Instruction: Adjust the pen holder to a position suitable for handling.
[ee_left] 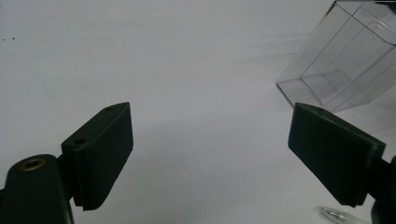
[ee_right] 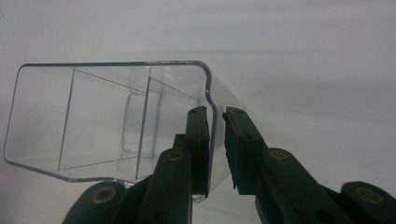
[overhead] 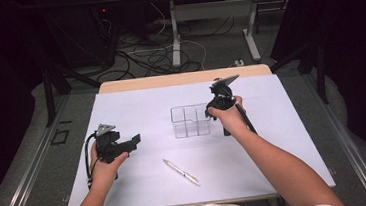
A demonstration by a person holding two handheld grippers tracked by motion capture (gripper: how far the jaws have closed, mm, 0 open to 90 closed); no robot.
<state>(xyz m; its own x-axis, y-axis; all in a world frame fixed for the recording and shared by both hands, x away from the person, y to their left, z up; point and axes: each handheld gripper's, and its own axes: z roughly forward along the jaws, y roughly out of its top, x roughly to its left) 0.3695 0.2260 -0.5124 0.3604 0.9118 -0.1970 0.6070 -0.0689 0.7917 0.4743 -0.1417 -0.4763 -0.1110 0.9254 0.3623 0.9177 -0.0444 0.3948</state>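
Clear plastic marks the thing in hand: in the high view a transparent organiser box [overhead: 190, 121] with inner dividers stands upright near the middle of the white sheet [overhead: 136, 104] covering the table. The right gripper [overhead: 220, 111] reaches down at the box's right wall, while the left gripper [overhead: 133, 140] hovers well apart to the left, above bare sheet. A pen [overhead: 181, 172] lies nearer the person, between the two forearms. Beyond the table the room is dark, with a grey floor, tangled cables [overhead: 147, 56] and the legs of another table [overhead: 175, 33].

In the left gripper view the jaws stand wide apart with nothing between them; the box [ee_left: 341, 56] shows at the upper right and the pen's tip [ee_left: 337, 214] at the bottom edge.

In the right gripper view the jaws straddle the box's wall [ee_right: 212, 135], one inside and one outside. A narrow gap shows on the outer side, so the pads do not seem to press; the box looks just set down or about to be let go.

The likely next move is to draw the right gripper straight up off the wall without tipping the box, then turn to the pen.
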